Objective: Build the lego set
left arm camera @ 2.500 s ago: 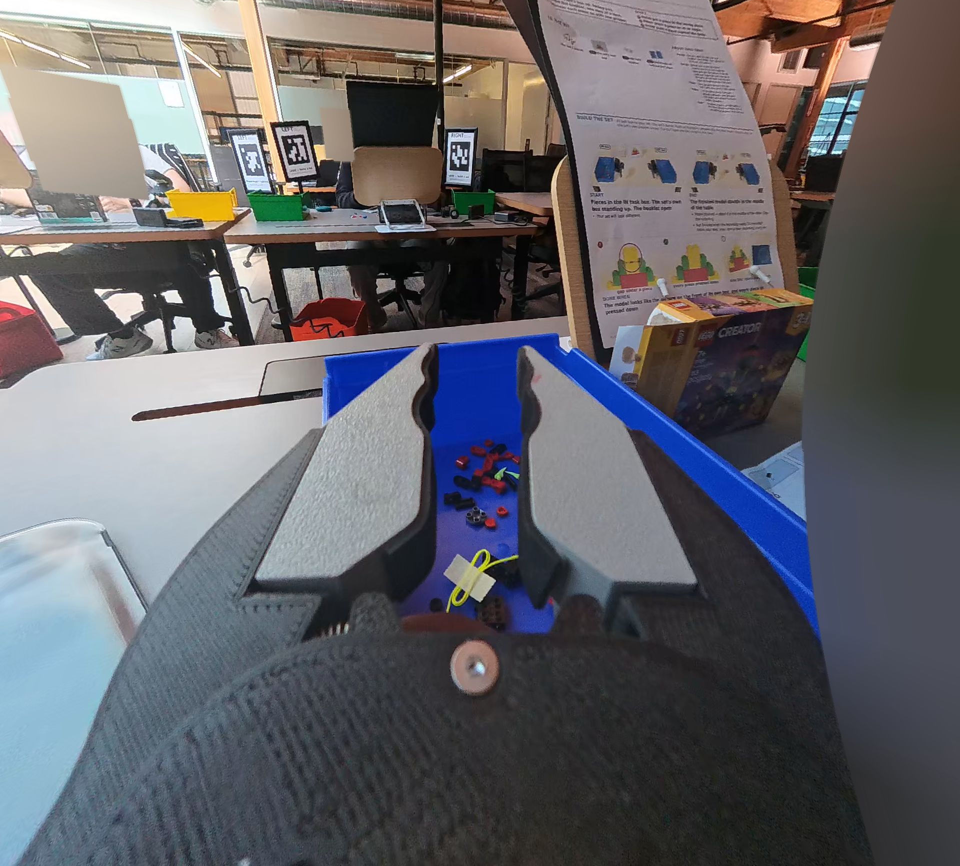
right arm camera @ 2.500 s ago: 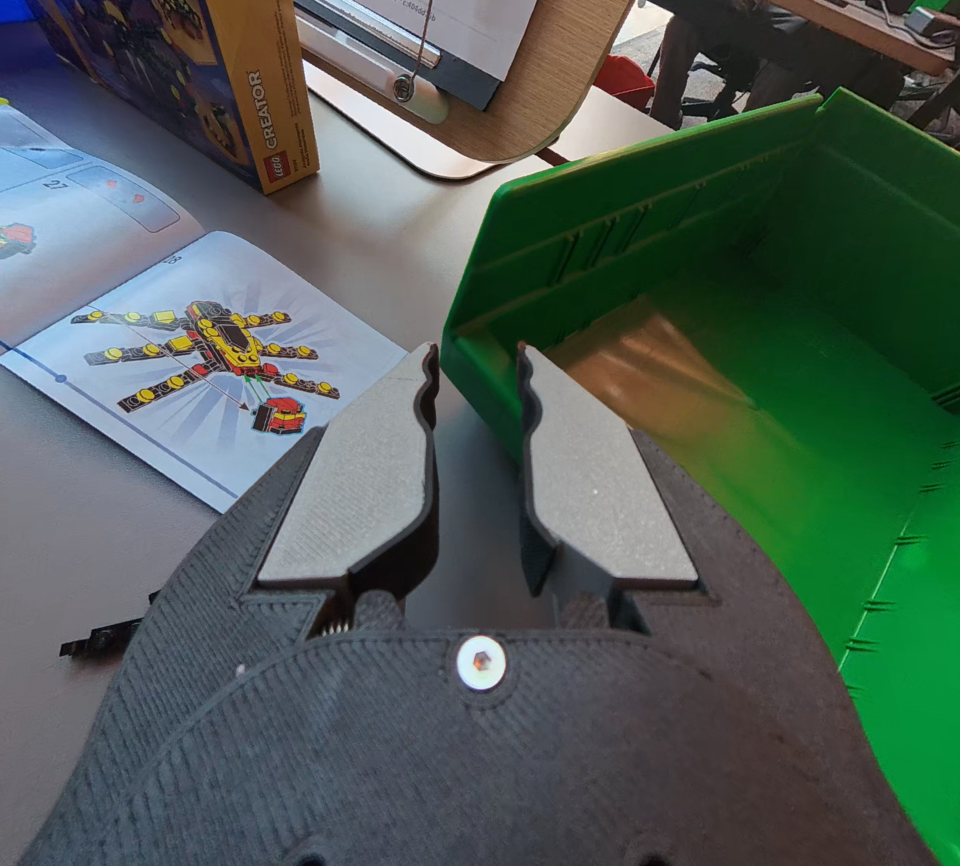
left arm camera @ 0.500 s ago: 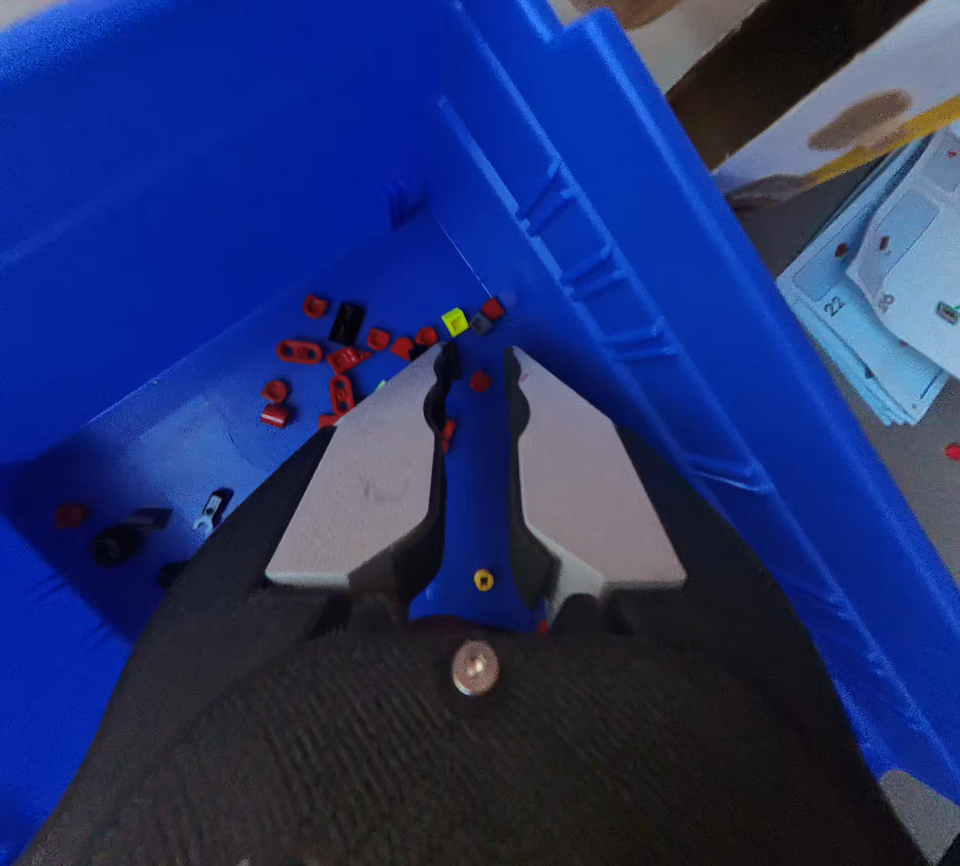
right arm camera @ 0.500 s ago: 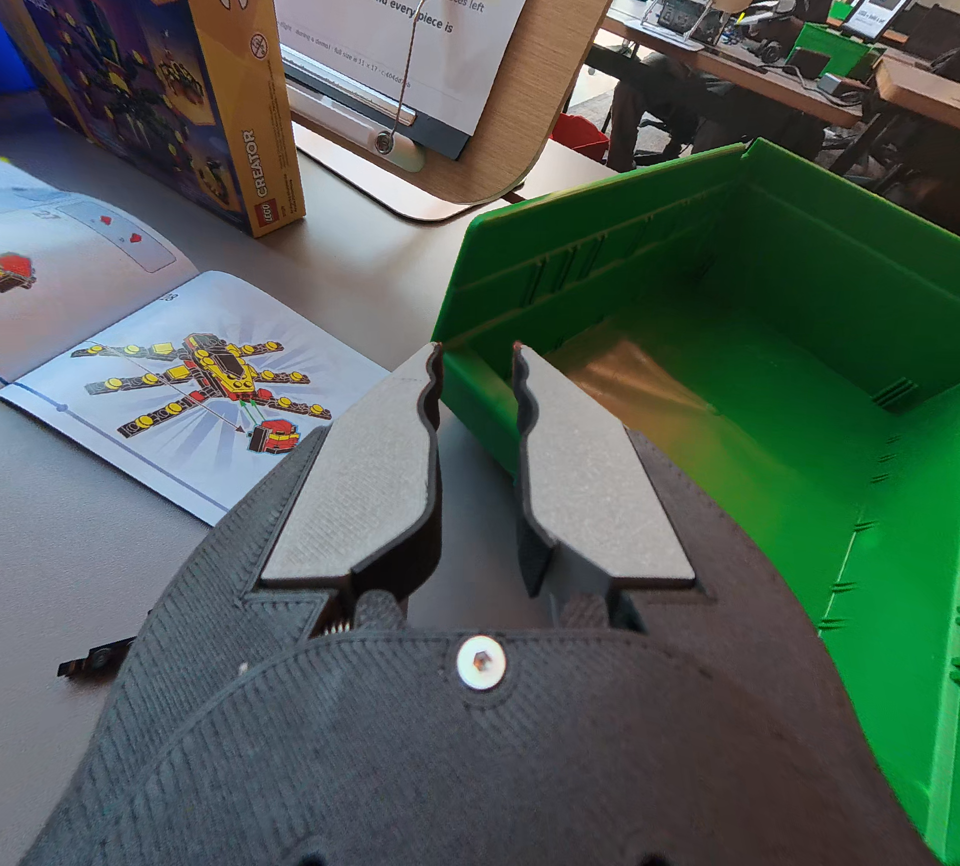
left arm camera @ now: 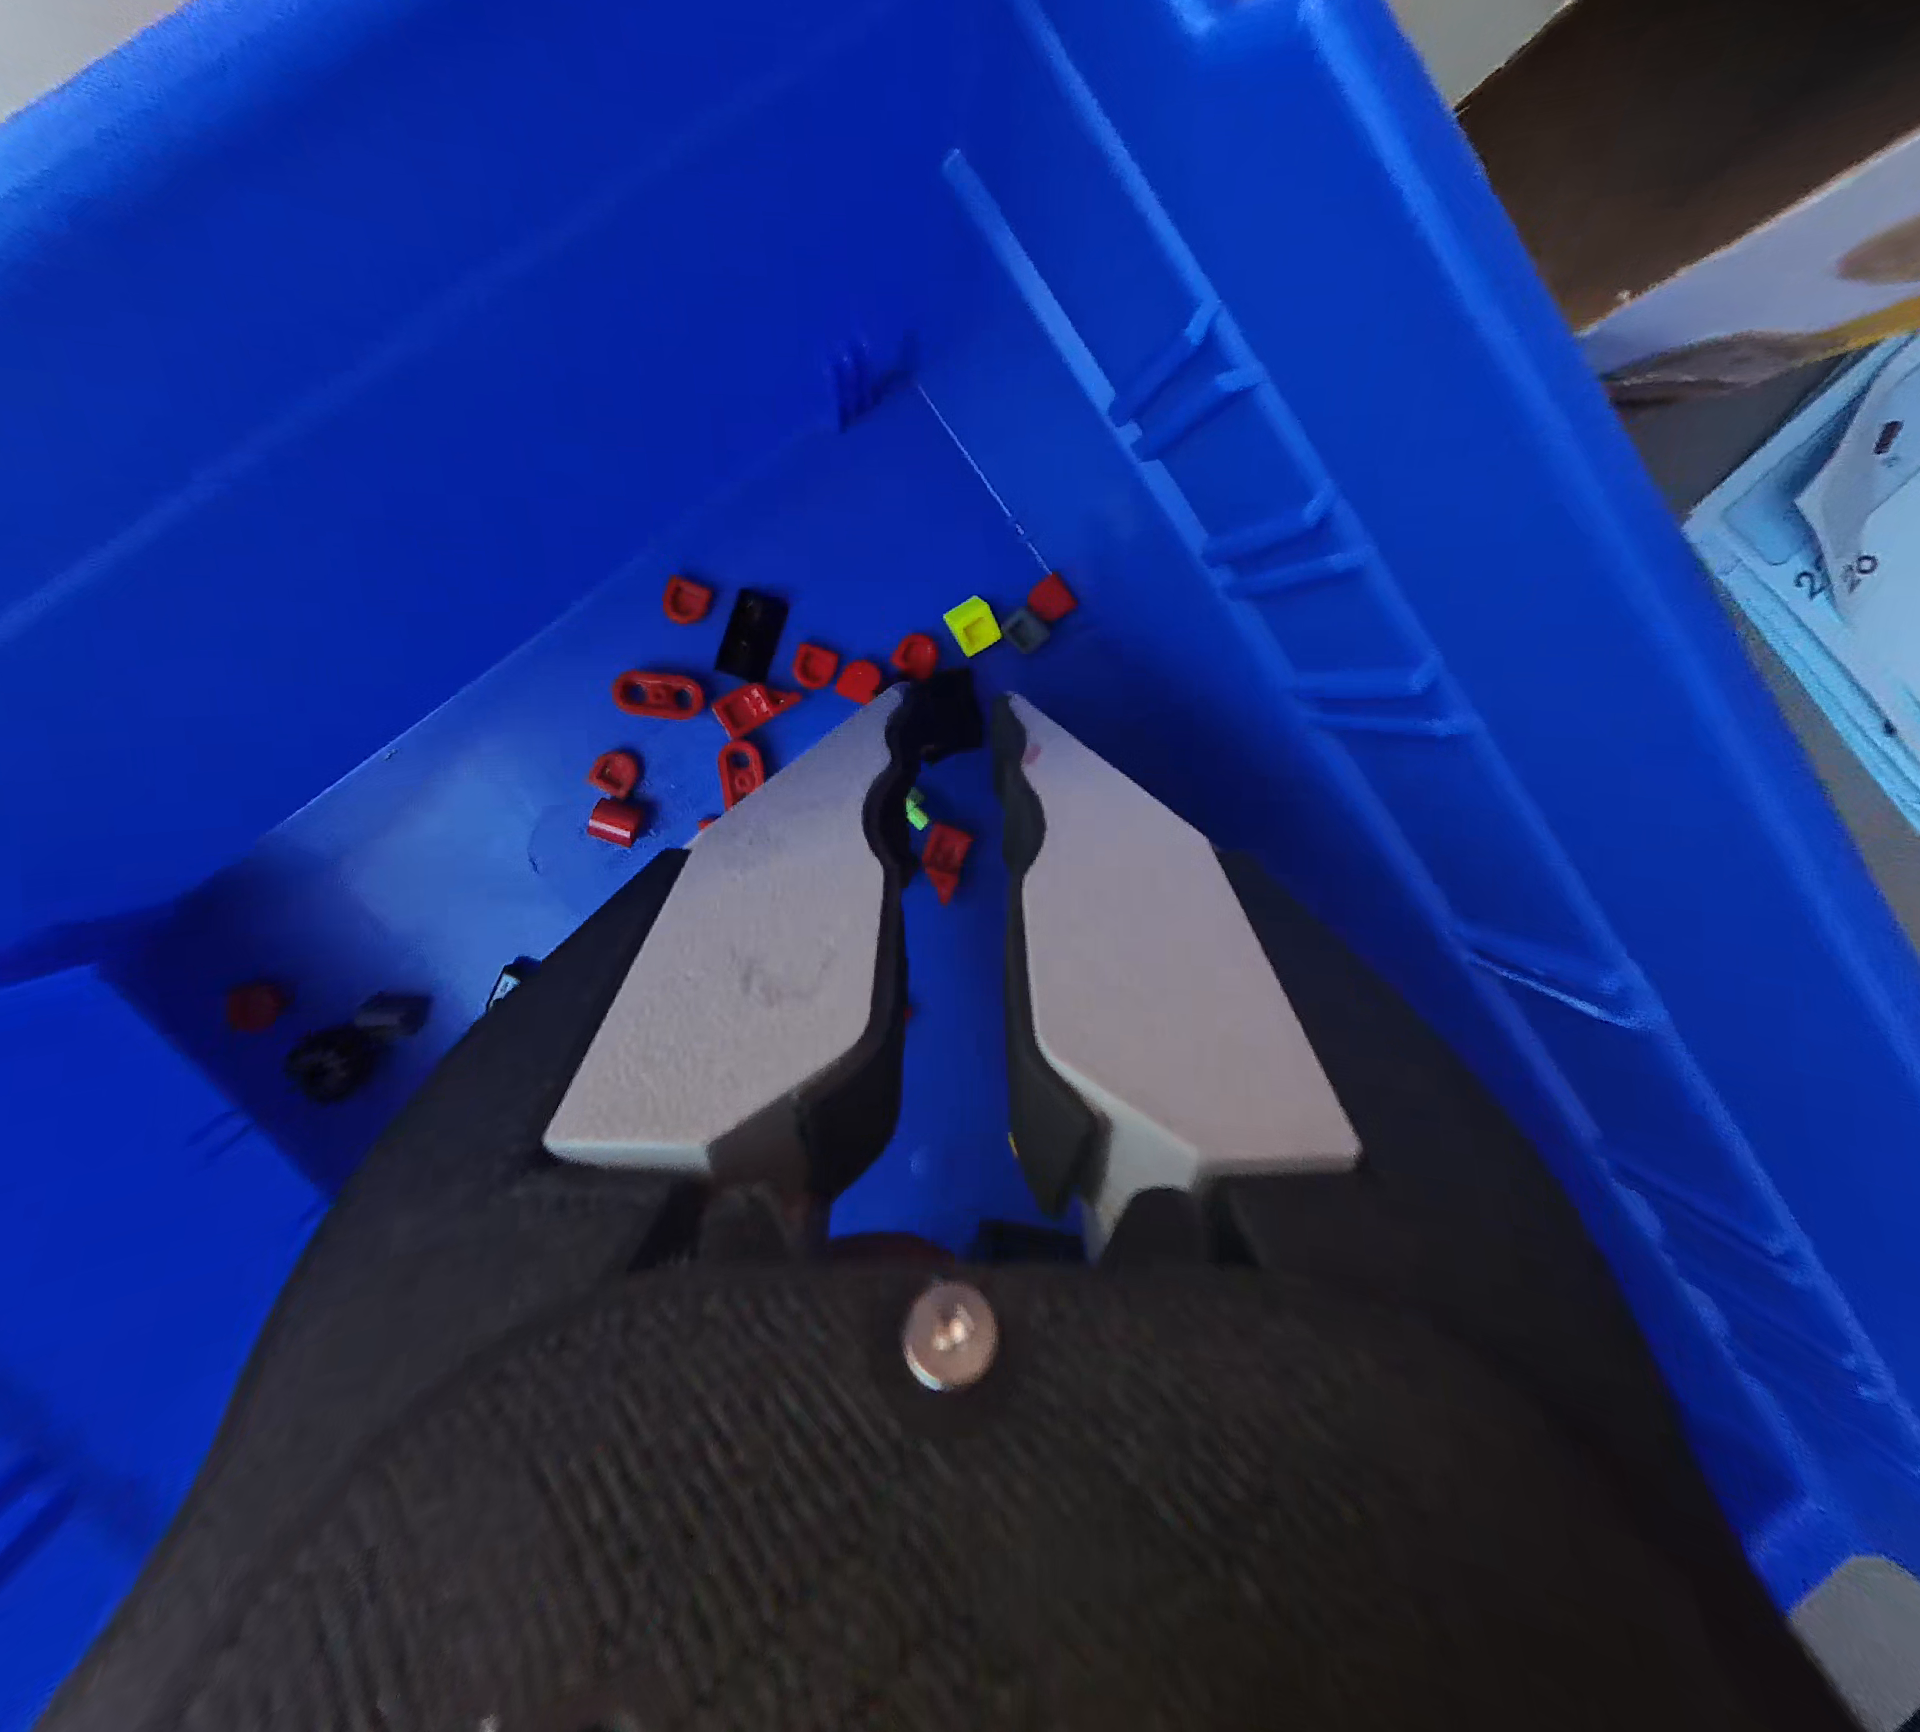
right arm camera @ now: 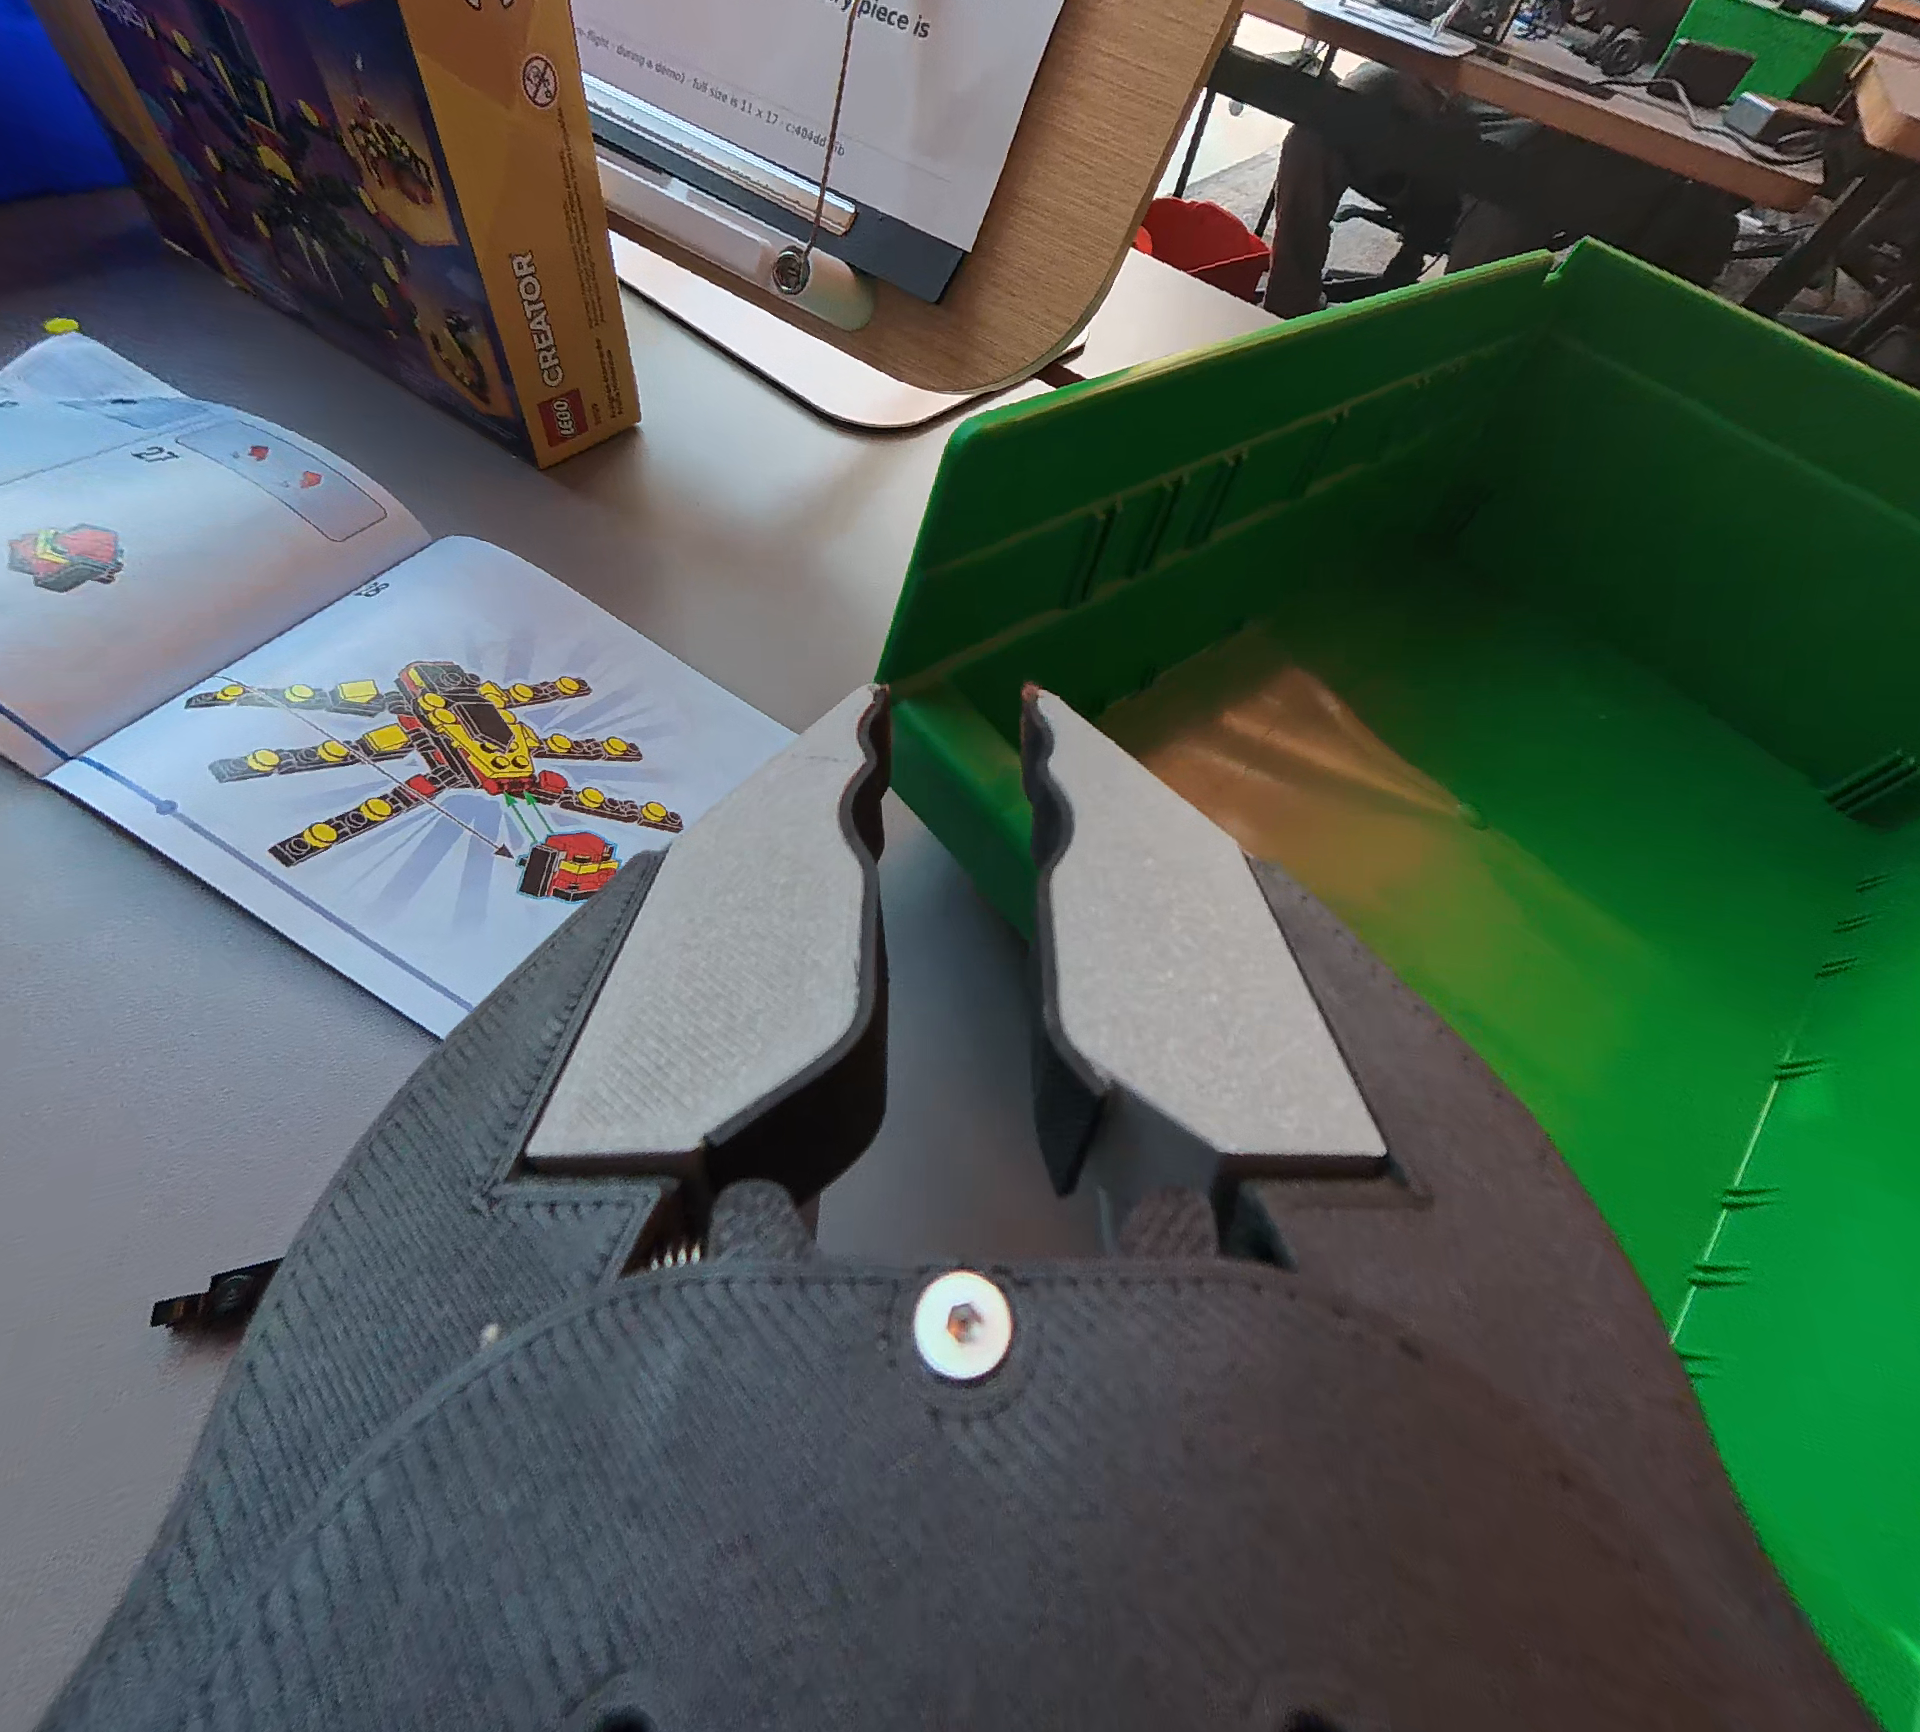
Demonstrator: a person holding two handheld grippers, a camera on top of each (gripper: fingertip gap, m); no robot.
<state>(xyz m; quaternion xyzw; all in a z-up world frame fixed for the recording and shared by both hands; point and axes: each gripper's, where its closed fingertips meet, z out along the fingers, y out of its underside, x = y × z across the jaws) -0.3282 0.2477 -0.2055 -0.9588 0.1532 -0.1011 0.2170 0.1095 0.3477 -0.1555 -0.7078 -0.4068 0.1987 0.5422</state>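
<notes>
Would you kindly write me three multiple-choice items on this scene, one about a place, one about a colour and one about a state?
1. Where do the loose small plastic bricks lie?
A. In the green plastic bin
B. On the floor of the blue plastic bin
C. On the open instruction booklet

2. What colour is the brick between the left gripper fingertips?
A. Black
B. White
C. Orange

3. What state is the green plastic bin in, as far as it shows?
A. Full of bricks
B. Covered by a lid
C. Empty

Answers: 1 B, the left wrist view shows them scattered on the blue floor; 2 A, a black brick sits at the tips, jaws not visibly clamped; 3 C, its visible floor is bare beside the open right gripper.
</notes>
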